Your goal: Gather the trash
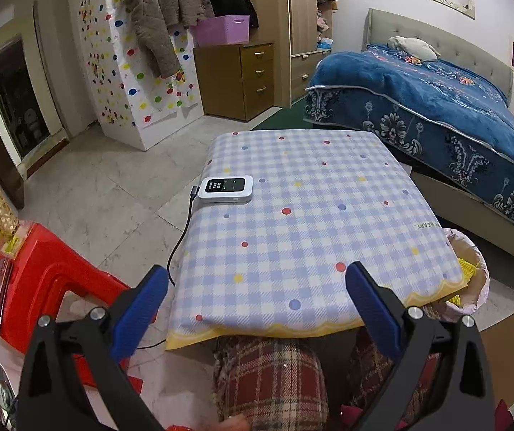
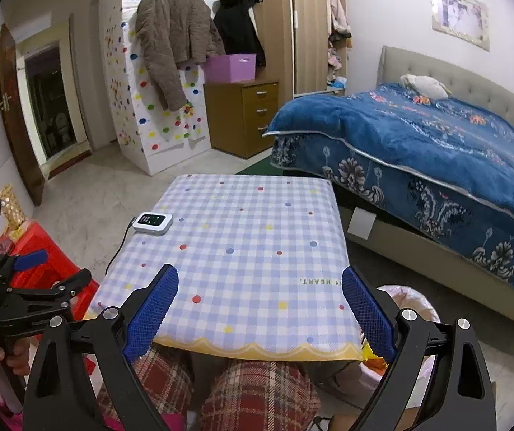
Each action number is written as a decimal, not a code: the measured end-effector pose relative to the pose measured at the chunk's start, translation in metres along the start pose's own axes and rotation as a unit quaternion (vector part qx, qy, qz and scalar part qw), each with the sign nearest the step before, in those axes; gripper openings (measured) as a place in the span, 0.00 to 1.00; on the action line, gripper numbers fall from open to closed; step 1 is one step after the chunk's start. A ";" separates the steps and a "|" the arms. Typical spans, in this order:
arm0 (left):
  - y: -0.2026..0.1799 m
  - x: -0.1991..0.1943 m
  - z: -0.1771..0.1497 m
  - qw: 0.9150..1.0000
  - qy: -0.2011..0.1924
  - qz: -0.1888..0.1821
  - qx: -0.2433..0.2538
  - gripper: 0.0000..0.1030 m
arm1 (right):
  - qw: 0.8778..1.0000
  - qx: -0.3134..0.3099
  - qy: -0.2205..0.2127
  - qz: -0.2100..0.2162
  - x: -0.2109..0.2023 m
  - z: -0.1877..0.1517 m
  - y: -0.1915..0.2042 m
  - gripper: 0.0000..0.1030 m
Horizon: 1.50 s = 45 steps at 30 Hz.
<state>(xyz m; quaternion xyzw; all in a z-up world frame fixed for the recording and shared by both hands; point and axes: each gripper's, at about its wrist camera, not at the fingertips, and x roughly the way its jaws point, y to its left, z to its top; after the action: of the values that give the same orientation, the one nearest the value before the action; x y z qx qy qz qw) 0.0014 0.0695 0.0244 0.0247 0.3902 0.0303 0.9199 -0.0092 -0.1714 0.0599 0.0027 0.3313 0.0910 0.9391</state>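
Checked table point(image 2: 257, 251) below; left gripper point(image 1: 257, 287), right gripper point(image 2: 260, 289) level, fingers spread, empty.

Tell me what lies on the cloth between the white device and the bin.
Nothing: the checked tablecloth between the white device and the bin is bare, in both wrist views.
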 end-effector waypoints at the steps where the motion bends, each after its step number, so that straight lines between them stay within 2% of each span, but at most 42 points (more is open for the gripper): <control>1: -0.001 0.000 0.000 1.000 0.000 0.000 0.001 0.93 | 1.000 0.004 0.001 -0.001 0.001 -0.001 -0.001 0.89; 45: -0.011 0.003 0.001 1.000 0.000 -0.013 0.008 0.93 | 1.000 0.008 0.006 -0.020 0.004 -0.004 -0.008 0.89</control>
<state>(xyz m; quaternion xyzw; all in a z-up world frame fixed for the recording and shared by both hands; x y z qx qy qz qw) 0.0048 0.0583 0.0223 0.0272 0.3911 0.0156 0.9198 -0.0073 -0.1784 0.0535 0.0037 0.3373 0.0696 0.9388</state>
